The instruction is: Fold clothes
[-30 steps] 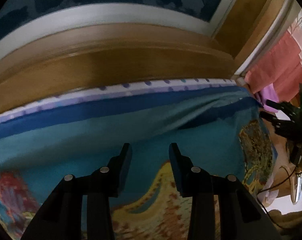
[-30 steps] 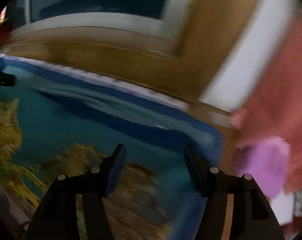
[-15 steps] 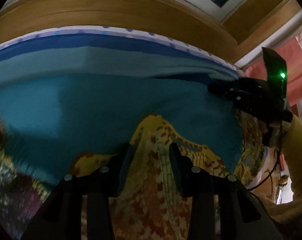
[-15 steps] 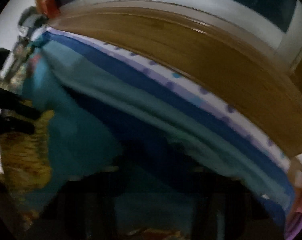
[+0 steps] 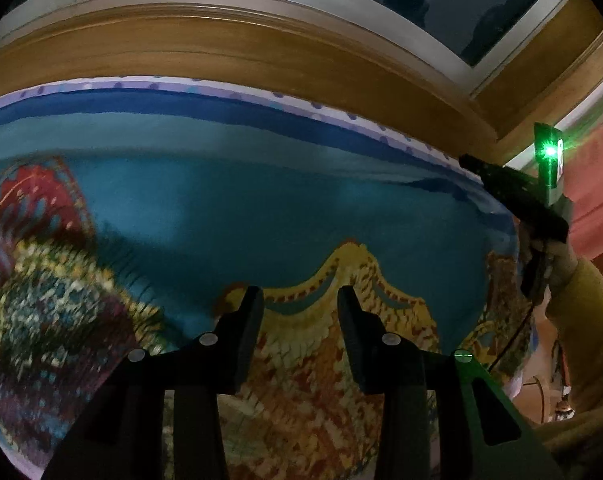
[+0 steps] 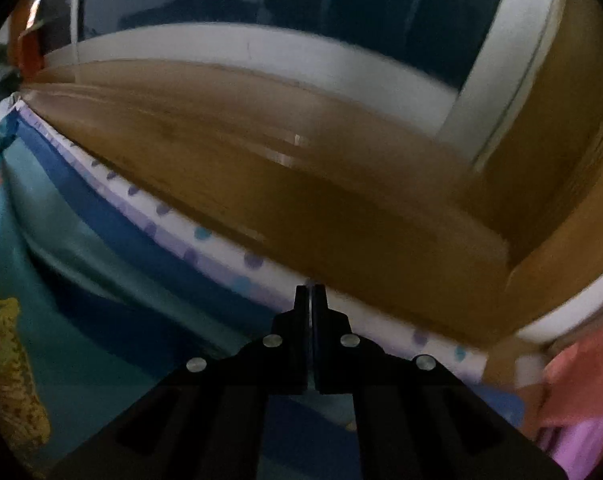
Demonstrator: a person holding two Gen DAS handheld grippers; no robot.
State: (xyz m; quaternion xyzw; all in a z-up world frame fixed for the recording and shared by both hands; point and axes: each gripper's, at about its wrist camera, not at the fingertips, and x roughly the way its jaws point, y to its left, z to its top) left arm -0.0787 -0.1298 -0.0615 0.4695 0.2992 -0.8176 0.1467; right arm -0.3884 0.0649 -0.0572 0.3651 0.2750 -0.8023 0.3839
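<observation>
Teal garment with gold-and-red embroidered pattern (image 5: 261, 216) lies spread on the dotted white sheet (image 6: 221, 248) — left gripper (image 5: 299, 300) hovers over it, jaws apart, empty — right gripper (image 6: 310, 294) clenched at the cloth's far edge, holding nothing I can make out.

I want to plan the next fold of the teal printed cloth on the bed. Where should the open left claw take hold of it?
Take the cloth at a loose edge or corner, likely the one low on the left by the red and multicoloured print, coming down from above. It lies flat, so mid-panel gives the left claw nothing to close around; an edge does.
</observation>
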